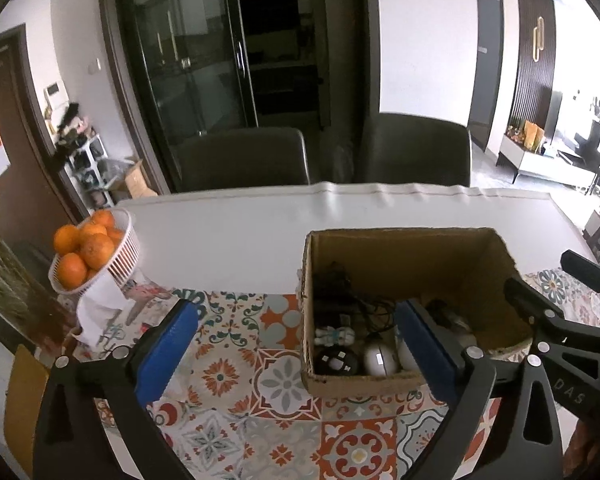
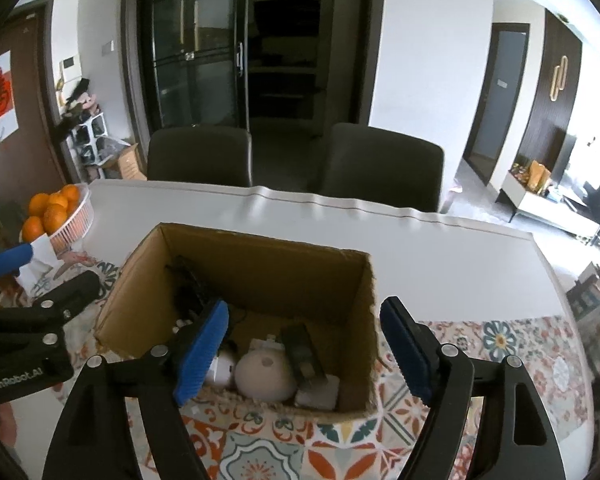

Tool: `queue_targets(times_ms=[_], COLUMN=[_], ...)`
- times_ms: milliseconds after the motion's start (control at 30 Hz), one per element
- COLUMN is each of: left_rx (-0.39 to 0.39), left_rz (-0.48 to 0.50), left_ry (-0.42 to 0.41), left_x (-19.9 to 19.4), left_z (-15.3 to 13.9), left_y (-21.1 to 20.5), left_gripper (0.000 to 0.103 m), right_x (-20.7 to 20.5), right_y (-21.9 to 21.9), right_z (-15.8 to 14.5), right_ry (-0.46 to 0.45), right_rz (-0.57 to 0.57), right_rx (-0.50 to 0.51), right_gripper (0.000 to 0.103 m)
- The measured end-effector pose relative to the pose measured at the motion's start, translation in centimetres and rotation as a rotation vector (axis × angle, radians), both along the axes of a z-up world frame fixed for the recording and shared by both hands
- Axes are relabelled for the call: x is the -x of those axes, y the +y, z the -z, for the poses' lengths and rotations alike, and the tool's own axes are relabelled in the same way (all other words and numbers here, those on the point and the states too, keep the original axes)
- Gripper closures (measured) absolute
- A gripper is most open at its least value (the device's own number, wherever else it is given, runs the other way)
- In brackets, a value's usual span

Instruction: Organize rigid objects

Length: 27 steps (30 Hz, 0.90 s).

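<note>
Nearest us in the left wrist view, our left hand-held gripper [image 1: 296,344] is spread wide, empty, its right finger hiding part of the cardboard box [image 1: 404,258]. From the right wrist, our right hand-held gripper [image 2: 304,346] gapes over it; dark items [image 2: 188,284] inside stay indistinct.

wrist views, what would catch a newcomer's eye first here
Probably the open cardboard box on the patterned tile mat, with small gadgets and dark cables piled inside. Next, the white basket of oranges at the table's far left edge. Both blue-padded grippers, left and right, hang open and empty.
</note>
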State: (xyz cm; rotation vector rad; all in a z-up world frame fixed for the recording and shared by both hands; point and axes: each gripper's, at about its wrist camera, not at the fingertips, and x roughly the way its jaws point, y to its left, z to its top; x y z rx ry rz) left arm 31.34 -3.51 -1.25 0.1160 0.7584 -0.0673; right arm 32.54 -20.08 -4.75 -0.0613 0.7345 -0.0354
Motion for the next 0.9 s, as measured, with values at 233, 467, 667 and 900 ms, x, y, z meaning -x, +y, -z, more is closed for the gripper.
queue_targets(times_ms=[233,467,667,900], left_rx=[0.003,0.014,0.031,0.052], left_rz=[0.018,0.03,0.035,0.03], left_ry=[-0.044,-0.103,-0.148,-0.185], left_x=[3.6,7.0,9.6,12.3], left_z=[-1.9,-3.7,-5.2,-6.5], left_y=[-0.4,-0.3,0.3,0.9], left_gripper=[0.0,0.0,0.0,0.0], right_x=[4.2,8.5,11.4,14.0], right_y=[-0.8,-0.8,-0.7,-0.2], right_z=[-2.3,-4.6,-6.4,-7.5], right_ry=[-0.063,-0.127,-0.167,-0.19], right_rz=[0.069,0.117,0.13,0.126], right_rx=[0.001,0.02,0.015,0.005], right_gripper=[0.014,0.01,0.009,0.008])
